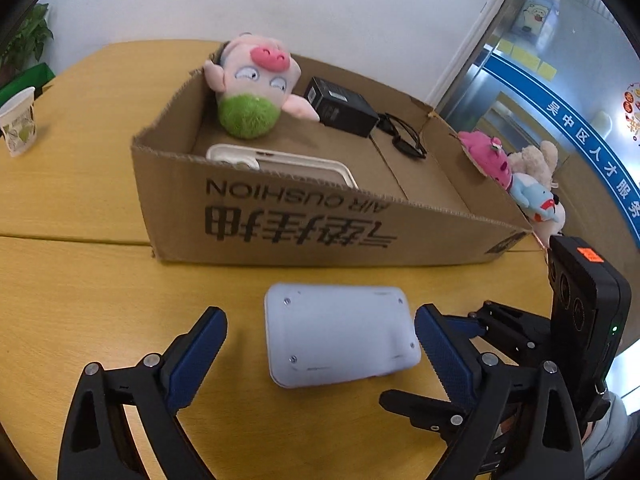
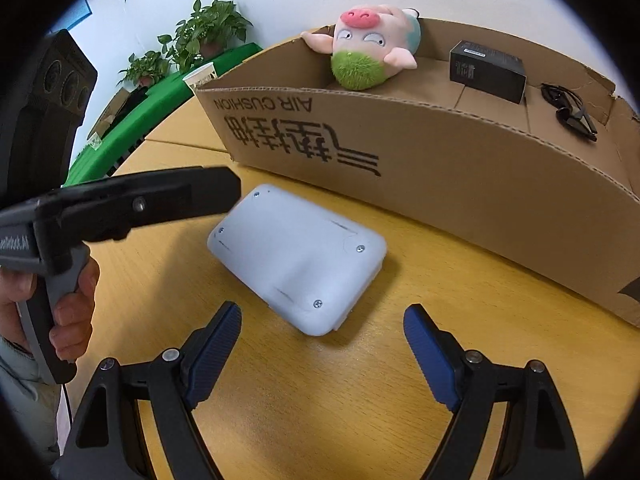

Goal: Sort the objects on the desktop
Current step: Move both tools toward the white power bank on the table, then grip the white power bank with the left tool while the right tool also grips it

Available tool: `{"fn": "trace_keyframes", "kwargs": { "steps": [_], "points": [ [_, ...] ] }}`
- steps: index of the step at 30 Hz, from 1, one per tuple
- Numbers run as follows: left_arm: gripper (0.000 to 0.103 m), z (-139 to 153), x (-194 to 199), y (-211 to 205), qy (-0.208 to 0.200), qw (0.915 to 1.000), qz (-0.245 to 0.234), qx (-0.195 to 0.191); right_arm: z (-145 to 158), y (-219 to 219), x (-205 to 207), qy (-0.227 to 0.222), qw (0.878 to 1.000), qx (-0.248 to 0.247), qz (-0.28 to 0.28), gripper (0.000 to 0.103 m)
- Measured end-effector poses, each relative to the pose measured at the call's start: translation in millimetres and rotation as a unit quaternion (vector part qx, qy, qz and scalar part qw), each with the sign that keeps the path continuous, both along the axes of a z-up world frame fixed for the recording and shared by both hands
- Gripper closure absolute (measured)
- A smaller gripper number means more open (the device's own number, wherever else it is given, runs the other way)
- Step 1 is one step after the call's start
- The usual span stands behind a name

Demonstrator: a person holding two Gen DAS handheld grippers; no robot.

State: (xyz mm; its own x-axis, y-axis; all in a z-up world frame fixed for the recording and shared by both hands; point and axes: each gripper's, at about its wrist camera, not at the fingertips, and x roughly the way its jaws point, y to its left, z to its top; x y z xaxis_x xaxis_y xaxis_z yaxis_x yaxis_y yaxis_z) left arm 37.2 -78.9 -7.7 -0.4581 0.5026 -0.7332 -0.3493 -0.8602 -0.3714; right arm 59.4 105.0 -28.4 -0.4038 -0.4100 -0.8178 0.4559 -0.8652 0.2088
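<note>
A white rounded plastic device (image 1: 340, 340) lies screw side up on the yellow table (image 1: 100, 300), just in front of a cardboard box (image 1: 280, 220). My left gripper (image 1: 320, 320) is open and straddles the device; its blue pads touch neither side. My right gripper (image 2: 323, 314) is also open, and the device's (image 2: 296, 256) near corner sits just ahead of its fingertips. In the right wrist view one black finger of the left gripper (image 2: 180, 192) overlaps the device's far left corner, with a hand (image 2: 72, 304) on its grip.
The cardboard box holds a pig plush (image 1: 256, 80), a black box (image 1: 340, 106), sunglasses (image 1: 404, 136) and a white tray (image 1: 288, 164). Small plush toys (image 1: 500, 164) sit past its right end. A paper cup (image 1: 18, 120) stands far left. Potted plants (image 2: 208, 28) line the wall.
</note>
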Motion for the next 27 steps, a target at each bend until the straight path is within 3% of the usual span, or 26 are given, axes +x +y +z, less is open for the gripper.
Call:
{"fn": "trace_keyframes", "kwargs": {
  "steps": [3,6,7,10,17,27],
  "points": [
    [0.015,-7.4,-2.3,3.2,-0.015,0.9998,-0.011,0.008,-0.8,-5.2,2.2,0.012,1.000,0.013,0.007,0.020],
    [0.032,-18.6,-7.6,6.5,-0.039,0.9991,-0.010,0.010,-1.8,-11.2,4.9,0.029,0.999,0.030,0.015,0.022],
    [0.040,-21.8,-9.0,7.3,-0.047,0.9989,-0.007,0.005,-2.0,-12.1,5.1,0.034,0.999,0.037,0.017,0.024],
    [0.048,-21.9,-6.6,7.3,-0.040,0.9992,0.000,-0.007,-1.7,-17.0,6.6,0.047,0.997,0.051,0.024,0.036],
    [0.056,-21.6,0.3,4.1,-0.039,0.9991,0.015,0.006,-2.9,-15.9,9.4,0.055,0.997,0.052,0.016,0.038],
    [0.062,14.4,21.8,22.4,0.028,0.9992,0.023,-0.018,14.7,-1.1,25.5,0.077,0.996,0.044,-0.001,0.039]
  ]
}}
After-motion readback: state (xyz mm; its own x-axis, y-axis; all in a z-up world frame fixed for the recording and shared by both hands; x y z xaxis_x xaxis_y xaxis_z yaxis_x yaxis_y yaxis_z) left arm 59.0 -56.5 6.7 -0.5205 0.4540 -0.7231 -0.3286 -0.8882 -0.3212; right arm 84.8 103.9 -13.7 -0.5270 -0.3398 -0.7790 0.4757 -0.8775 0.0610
